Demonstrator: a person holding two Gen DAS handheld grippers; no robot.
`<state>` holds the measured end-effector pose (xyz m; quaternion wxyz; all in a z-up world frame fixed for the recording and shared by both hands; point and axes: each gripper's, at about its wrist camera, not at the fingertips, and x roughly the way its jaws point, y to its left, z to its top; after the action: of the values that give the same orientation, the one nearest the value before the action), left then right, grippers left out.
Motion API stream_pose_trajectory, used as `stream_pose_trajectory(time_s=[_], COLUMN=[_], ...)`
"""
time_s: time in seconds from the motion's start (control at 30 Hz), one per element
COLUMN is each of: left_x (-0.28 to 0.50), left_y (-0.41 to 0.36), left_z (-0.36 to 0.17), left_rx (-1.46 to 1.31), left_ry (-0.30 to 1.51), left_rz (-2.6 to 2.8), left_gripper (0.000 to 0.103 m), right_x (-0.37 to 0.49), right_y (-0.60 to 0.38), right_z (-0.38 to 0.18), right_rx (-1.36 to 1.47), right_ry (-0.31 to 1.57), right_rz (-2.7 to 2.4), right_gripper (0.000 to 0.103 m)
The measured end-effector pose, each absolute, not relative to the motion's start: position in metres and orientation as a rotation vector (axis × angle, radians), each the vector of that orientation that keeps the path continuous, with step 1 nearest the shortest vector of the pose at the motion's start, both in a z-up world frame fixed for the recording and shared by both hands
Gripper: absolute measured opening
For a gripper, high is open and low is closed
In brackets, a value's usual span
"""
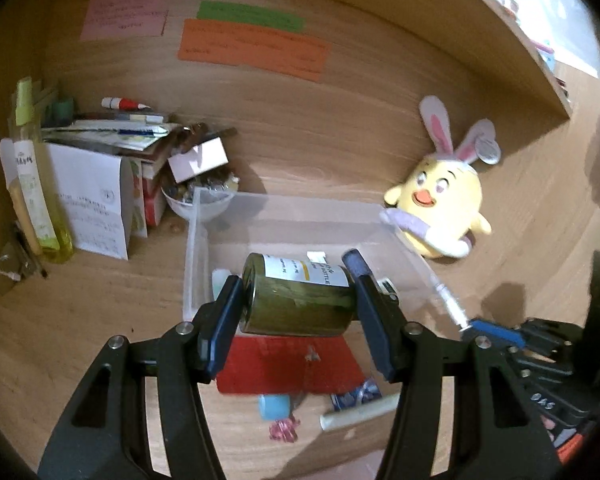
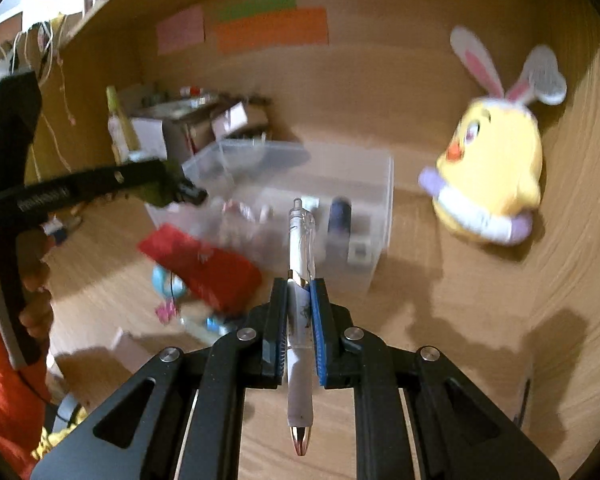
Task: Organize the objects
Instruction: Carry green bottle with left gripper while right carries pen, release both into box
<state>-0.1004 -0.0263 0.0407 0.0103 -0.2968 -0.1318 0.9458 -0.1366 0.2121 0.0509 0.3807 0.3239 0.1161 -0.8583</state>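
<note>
Above clear bin (image 1: 196, 240) on counter (image 1: 100, 312): left tool (image 1: 298, 300) clamps green bottle (image 1: 296, 298) sideways; right tool (image 2: 299, 300) clenched on white pen (image 2: 300, 264). Risk: round bottle rolls from pads (image 1: 228, 312), drops, hits bin contents; pen slips lengthwise.

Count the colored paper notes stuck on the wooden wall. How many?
3. A pink note on the left, a green note to its right, and an orange note just under the green one. None seem hidden.
</note>
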Motion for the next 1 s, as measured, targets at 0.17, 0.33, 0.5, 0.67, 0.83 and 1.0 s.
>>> stream_pose_trajectory(time_s=[0.17, 0.33, 0.5, 0.67, 0.83, 1.0], left_x=[-0.12, -0.142, -0.161, -0.18, -0.19, -0.199], left_y=[-0.029, -0.031, -0.032, -0.033, -0.03, -0.028], left_z=[0.044, 0.043, 0.036, 0.023, 0.008, -0.004], left_rx=[-0.952, -0.994, -1.045, -1.112, -1.161, -1.21], left_ry=[-0.376, -0.364, -0.348, -0.337, -0.297, -0.271], left_rz=[2.975, 2.965, 2.947, 2.928, 2.914, 2.895], left_gripper=[0.057, 0.057, 0.057, 0.057, 0.057, 0.057], right_x=[-0.156, -0.183, -0.21, -0.235, -0.254, -0.265], right_y=[0.192, 0.169, 0.145, 0.126, 0.117, 0.116], right_z=[0.074, 0.083, 0.081, 0.063, 0.038, 0.02], right_rx=[0.761, 0.754, 0.773, 0.831, 0.922, 0.991], right_ry=[0.247, 0.233, 0.254, 0.316, 0.363, 0.377], right_rz=[-2.231, -2.255, -2.267, -2.265, -2.237, -2.198], right_gripper=[0.01, 0.01, 0.01, 0.01, 0.01, 0.01])
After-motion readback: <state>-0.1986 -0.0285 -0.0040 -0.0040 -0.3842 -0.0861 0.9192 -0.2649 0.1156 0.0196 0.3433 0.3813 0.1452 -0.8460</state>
